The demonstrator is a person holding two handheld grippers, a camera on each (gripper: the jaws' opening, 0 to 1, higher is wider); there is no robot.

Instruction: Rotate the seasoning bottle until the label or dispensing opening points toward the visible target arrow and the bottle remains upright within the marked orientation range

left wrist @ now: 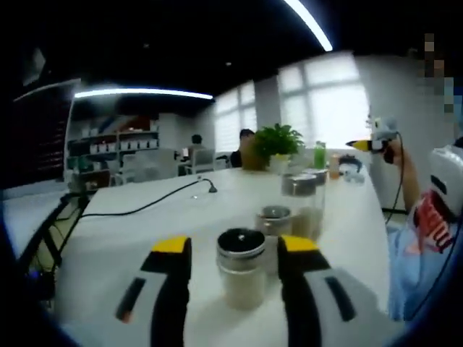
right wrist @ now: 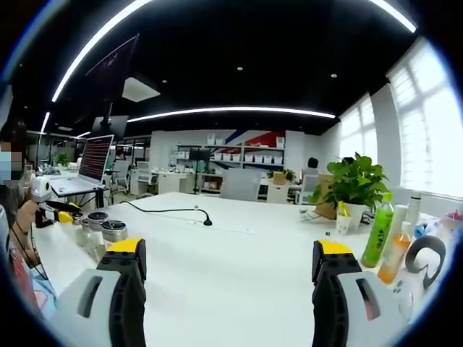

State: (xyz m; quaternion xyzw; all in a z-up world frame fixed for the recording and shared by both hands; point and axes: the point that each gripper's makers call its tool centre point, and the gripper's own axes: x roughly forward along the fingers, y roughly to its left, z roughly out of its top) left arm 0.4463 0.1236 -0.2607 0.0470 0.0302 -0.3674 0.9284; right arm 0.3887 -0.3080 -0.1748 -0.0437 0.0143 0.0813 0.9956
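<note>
In the left gripper view a seasoning bottle [left wrist: 241,269] with pale contents and a dark metal lid stands upright on the white table [left wrist: 145,238]. My left gripper [left wrist: 236,247] is open, one yellow-tipped jaw on each side of the bottle with small gaps. I cannot make out a label or an arrow. In the right gripper view my right gripper [right wrist: 230,249] is wide open over bare table, holding nothing. The bottles [right wrist: 108,231] stand far left there, beside the left gripper [right wrist: 59,212]. The right gripper [left wrist: 375,143] appears at far right, held in a hand.
Two more jars [left wrist: 275,220] [left wrist: 300,199] stand just behind the bottle. A black cable [left wrist: 152,204] crosses the table. A potted plant [right wrist: 351,184], a green bottle [right wrist: 377,235], an orange bottle [right wrist: 396,253] and headphones [right wrist: 427,260] sit right. A person's sleeve [left wrist: 412,253] is close.
</note>
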